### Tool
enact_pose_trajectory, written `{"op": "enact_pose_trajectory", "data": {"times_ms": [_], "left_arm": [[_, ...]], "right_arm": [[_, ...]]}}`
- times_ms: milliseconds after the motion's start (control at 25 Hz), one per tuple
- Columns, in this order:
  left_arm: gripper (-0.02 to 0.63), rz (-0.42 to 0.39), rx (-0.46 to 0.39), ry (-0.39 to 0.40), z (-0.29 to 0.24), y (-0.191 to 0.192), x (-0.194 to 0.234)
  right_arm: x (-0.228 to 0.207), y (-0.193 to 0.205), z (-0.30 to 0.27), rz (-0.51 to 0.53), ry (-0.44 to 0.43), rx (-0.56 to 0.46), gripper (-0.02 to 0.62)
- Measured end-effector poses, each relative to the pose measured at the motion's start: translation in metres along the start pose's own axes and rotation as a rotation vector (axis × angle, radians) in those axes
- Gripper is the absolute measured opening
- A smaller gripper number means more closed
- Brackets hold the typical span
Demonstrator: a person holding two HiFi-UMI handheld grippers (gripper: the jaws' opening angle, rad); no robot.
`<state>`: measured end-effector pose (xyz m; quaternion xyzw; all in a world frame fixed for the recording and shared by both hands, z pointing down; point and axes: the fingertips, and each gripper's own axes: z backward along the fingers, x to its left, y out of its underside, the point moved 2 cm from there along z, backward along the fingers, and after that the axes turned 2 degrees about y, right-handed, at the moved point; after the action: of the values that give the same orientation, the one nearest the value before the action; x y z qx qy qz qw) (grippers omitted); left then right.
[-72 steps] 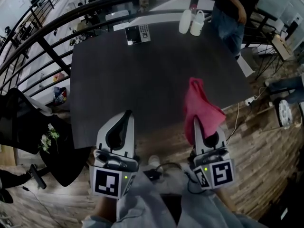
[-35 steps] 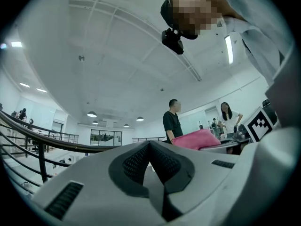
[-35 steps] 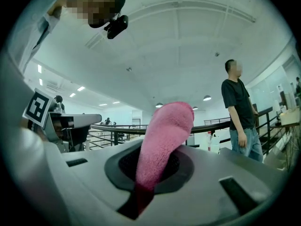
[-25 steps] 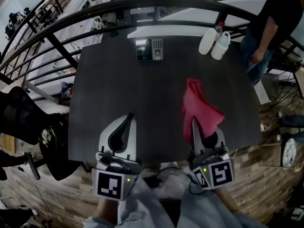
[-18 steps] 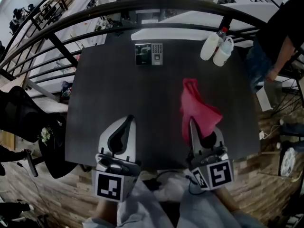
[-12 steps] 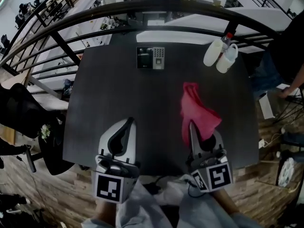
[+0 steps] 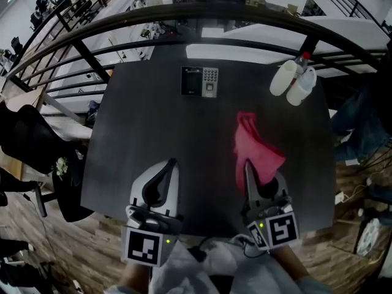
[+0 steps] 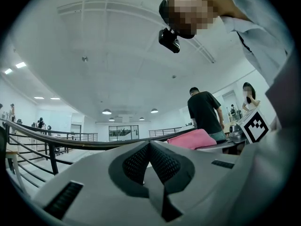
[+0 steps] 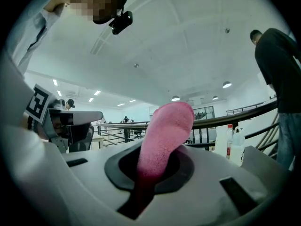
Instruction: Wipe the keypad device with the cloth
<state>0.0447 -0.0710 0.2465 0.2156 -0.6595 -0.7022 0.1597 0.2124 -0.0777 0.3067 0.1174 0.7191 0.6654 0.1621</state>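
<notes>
left gripper (image 7: 168,166): you hold it low over the near edge of the table (image 7: 153,121), jaws pressed together with nothing in them
right gripper (image 7: 249,166): level with it on your right, jaws clamped on the pink cloth (image 7: 254,144), which stands forward over the tabletop
around: two white bottles (image 7: 294,83) at the far right corner, railing (image 7: 110,28) beyond
keypad device (image 7: 199,81): flat near the far edge, well apart from both grippers, dark screen left, keys right

Counter (image 7: 184,133): keypad device (image 7: 199,81) at far edge, centre. Two bottles (image 7: 294,83) at far right corner, touching each other. Near edge: left tongs (image 7: 170,163) leftward, right tongs (image 7: 249,167) rightward, with cloth (image 7: 254,147) pinched in them over the counter's right half. Railing (image 7: 153,16) behind.
</notes>
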Motion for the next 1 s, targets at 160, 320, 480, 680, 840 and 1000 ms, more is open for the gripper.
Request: {"op": "enact_pose_trajectory", "data": {"times_ms": [160, 320, 480, 680, 840, 1000], "left_arm": [[0.003, 0.001, 0.000, 0.006, -0.011, 0.004, 0.008], [0.003, 0.018, -0.007, 0.015, -0.023, 0.007, 0.021], [0.003, 0.042, -0.023, 0.019, -0.036, 0.009, 0.039], [0.003, 0.067, -0.023, 0.030, -0.049, 0.017, 0.057], [0.003, 0.079, -0.022, 0.029, -0.057, 0.024, 0.072], [0.003, 0.059, -0.013, 0.029, -0.064, 0.028, 0.087]], "right_arm": [[-0.002, 0.000, -0.013, -0.003, 0.005, -0.002, 0.031], [-0.004, 0.003, -0.028, 0.002, 0.024, 0.005, 0.031], [-0.005, 0.004, -0.048, 0.003, 0.049, 0.015, 0.029], [-0.008, 0.009, -0.073, 0.020, 0.077, 0.040, 0.031], [-0.010, 0.014, -0.095, 0.039, 0.085, 0.054, 0.031], [-0.010, 0.018, -0.118, 0.053, 0.089, 0.058, 0.031]]}}
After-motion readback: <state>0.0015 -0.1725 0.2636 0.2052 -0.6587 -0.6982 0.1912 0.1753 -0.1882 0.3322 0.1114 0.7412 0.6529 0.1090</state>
